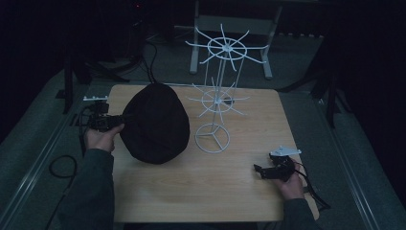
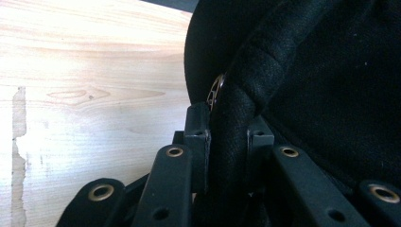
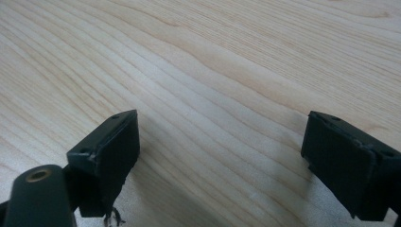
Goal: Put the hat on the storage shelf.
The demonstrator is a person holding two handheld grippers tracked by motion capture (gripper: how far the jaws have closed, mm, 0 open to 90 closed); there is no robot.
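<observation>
While the left gripper [image 1: 115, 122] has its jaws clamped on a thick rolled edge of the black hat [image 1: 155, 122], the right gripper [image 1: 261, 170] holds its jaws wide apart with nothing between them, low over bare wood. Ahead of the left jaws the hat spreads as a large dark dome on the wooden table [image 1: 191, 191], its far side just beside the round base of the white wire stand [image 1: 214, 136]; whether the two touch cannot be told. Behind the left jaws the table's edge is close, so there is little room on that side, while a broad open stretch of tabletop lies between the two grippers. Beyond the right jaws the wood runs free, and the near right corner of the table lies just behind that gripper. Seen along the left jaws, the hat's cloth [image 2: 331, 94] is a coarse, matt black weave, and the clamped part is a fat stitched roll standing up between the pads, with a small brass-coloured metal ring [image 2: 216, 90] showing at its side just above the pads. Pale, fine-grained wood with long wavy lines lies under the right jaws. Thin white rods make up the stand, with two tiers of spoked hooks on a slim upright post.
</observation>
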